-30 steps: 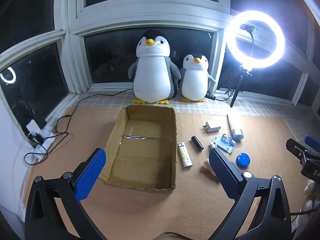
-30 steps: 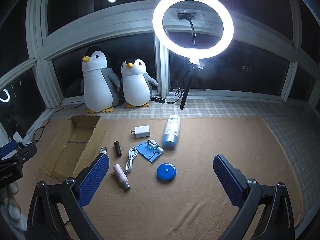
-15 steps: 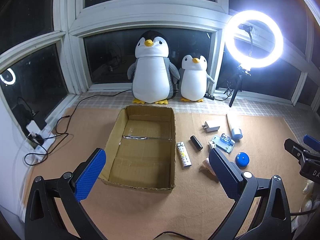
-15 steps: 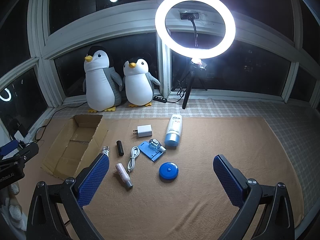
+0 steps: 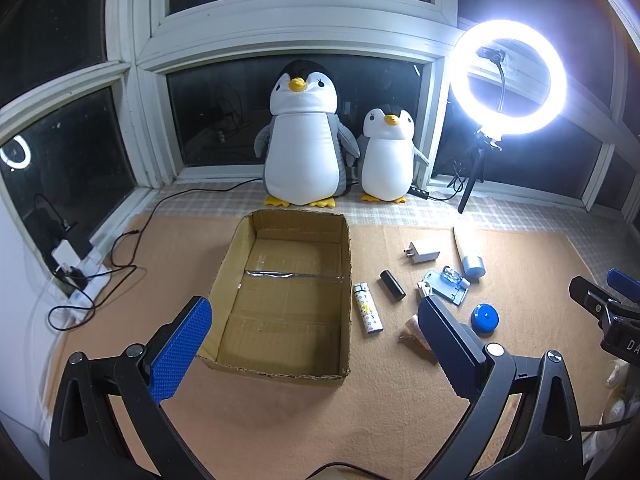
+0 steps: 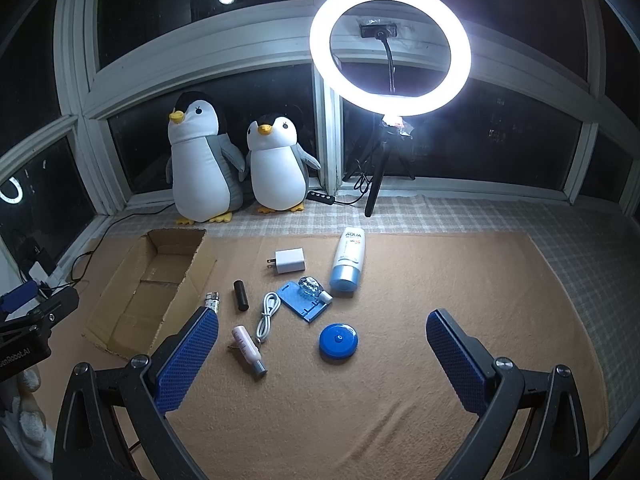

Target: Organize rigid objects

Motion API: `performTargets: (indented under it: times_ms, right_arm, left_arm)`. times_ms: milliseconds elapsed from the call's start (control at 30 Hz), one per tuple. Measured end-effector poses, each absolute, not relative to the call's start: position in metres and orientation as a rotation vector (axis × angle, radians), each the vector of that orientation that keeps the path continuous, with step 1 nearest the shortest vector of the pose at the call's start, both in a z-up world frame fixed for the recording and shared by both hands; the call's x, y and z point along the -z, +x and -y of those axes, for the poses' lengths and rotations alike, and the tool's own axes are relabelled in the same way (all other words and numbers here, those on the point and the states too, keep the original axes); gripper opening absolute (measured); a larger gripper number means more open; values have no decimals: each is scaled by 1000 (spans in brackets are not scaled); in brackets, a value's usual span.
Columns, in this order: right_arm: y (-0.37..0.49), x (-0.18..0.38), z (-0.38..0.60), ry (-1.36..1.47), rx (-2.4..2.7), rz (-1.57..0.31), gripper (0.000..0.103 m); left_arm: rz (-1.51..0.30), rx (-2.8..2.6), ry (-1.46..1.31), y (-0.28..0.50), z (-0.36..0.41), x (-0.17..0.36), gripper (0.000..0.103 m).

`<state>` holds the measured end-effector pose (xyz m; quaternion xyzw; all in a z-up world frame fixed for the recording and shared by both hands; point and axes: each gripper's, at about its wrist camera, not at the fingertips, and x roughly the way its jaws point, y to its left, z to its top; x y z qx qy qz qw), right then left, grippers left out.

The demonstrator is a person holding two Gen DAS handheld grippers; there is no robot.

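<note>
An open, empty cardboard box (image 5: 286, 292) (image 6: 148, 288) sits on the tan mat. To its right lie a lighter (image 5: 367, 311), a black cylinder (image 5: 392, 285) (image 6: 241, 295), a white charger plug (image 5: 422, 253) (image 6: 289, 261), a blue stand (image 6: 303, 301), a sunscreen tube (image 6: 349, 258), a blue round case (image 6: 338, 340) (image 5: 484, 317), a white cable (image 6: 267, 316) and a pink bottle (image 6: 247, 350). My left gripper (image 5: 310, 346) is open and empty, just before the box. My right gripper (image 6: 322, 364) is open and empty, just before the blue case.
Two plush penguins (image 5: 306, 140) (image 5: 386, 158) stand at the window behind the box. A lit ring light on a tripod (image 6: 390, 48) stands at the back. A power strip with cables (image 5: 86, 280) lies left of the mat.
Both grippers have shifted slightly; the scene has drifted a little in each view. Nothing was picked up or moved.
</note>
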<state>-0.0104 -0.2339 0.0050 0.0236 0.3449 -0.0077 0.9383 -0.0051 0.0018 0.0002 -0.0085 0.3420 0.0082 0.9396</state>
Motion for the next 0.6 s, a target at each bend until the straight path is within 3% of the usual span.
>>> performTargets:
  times_ms: [600]
  right_arm:
    - [-10, -5, 234, 47, 16, -710, 103]
  left_arm:
    - [-699, -17, -19, -5, -1, 1, 102]
